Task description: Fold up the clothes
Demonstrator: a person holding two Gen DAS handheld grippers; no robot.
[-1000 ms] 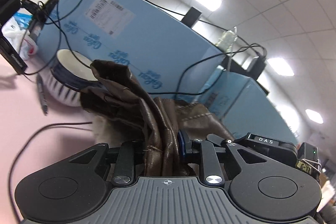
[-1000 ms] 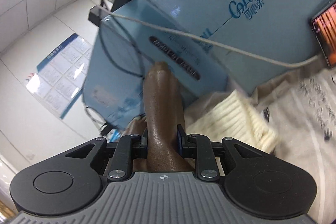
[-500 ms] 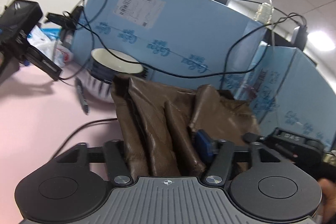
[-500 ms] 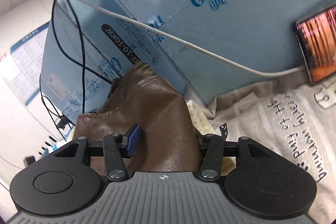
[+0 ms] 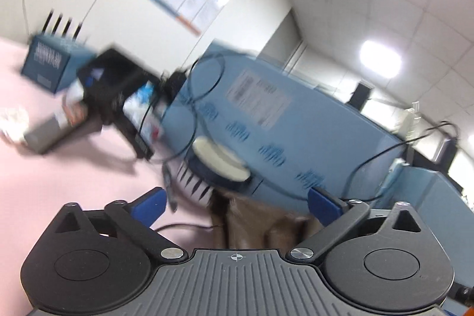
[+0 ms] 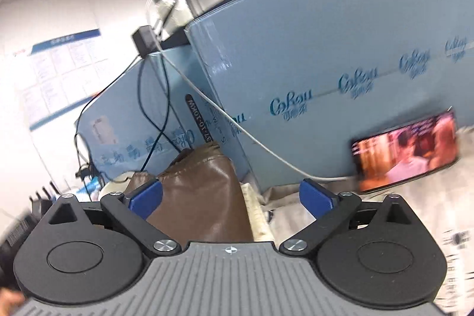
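both grippers, left and right, now spread wide, brown leather garment released; fold placed, regrasp next.

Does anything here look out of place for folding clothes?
Yes. A striped bowl stands right beside the brown garment, and loose black cables hang over the blue boxes behind it; they could snag.

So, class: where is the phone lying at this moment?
In the right wrist view the phone sits at the right, screen lit, leaning against the blue box, with a white cable running to its left end.
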